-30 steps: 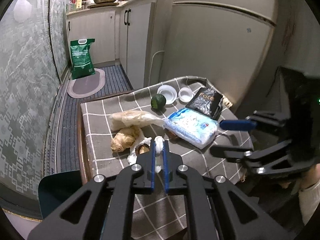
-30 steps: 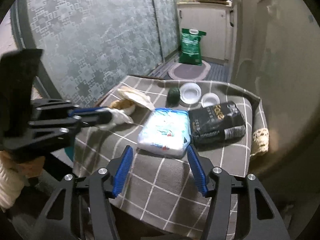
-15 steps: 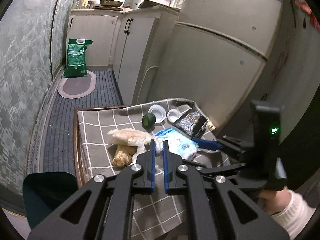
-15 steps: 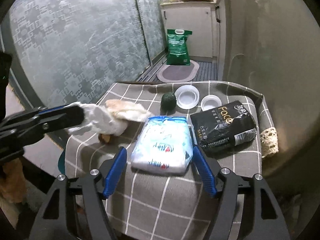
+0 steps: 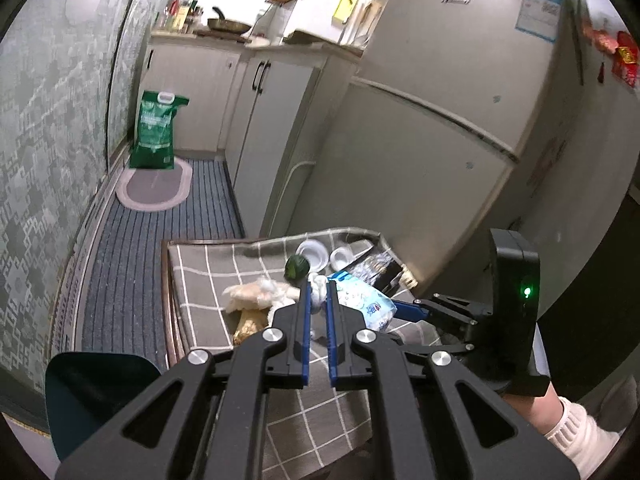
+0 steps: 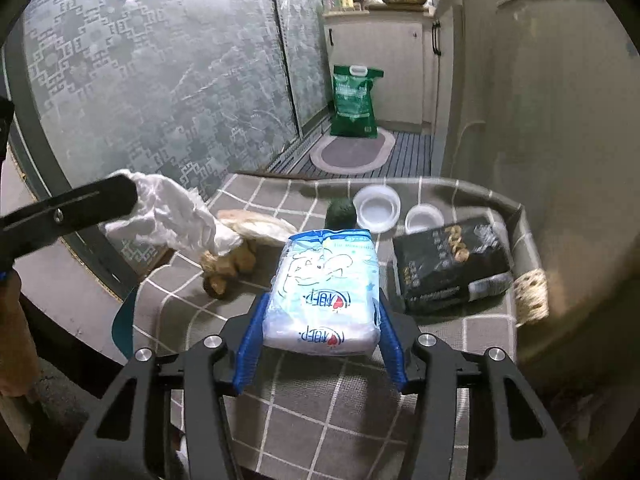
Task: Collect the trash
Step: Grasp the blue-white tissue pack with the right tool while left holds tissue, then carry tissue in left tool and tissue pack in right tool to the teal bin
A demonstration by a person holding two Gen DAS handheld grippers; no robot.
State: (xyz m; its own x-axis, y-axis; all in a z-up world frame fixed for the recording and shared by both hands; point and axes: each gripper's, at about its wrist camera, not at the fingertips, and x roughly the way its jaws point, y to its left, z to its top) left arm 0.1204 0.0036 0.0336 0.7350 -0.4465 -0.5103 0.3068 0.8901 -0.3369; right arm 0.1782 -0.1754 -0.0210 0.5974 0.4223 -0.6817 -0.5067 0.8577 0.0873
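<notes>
My left gripper (image 5: 318, 286) is shut on a crumpled white plastic wrapper (image 5: 317, 285) and holds it above the table's left side; the wrapper (image 6: 176, 212) also shows hanging from that gripper in the right wrist view. My right gripper (image 6: 322, 300) is open, its blue fingers (image 6: 254, 330) on either side of a white-and-blue tissue pack (image 6: 326, 280) that lies on the checked tablecloth (image 6: 340, 400). I cannot tell whether the fingers touch the pack. A dark teal bin (image 5: 96, 392) stands on the floor at the table's left.
On the table lie a ginger root (image 6: 226, 266), a bag of pale food (image 6: 256, 226), an avocado (image 6: 340, 212), two white bowls (image 6: 378, 208), a black packet (image 6: 450, 260) and a sponge (image 6: 530, 296). A fridge (image 5: 440, 140) stands close on the right, a patterned glass door (image 6: 160, 80) on the left.
My left gripper has lifted the white wrapper off the table and pulled back. My right gripper has moved forward until its open fingers flank the tissue pack.
</notes>
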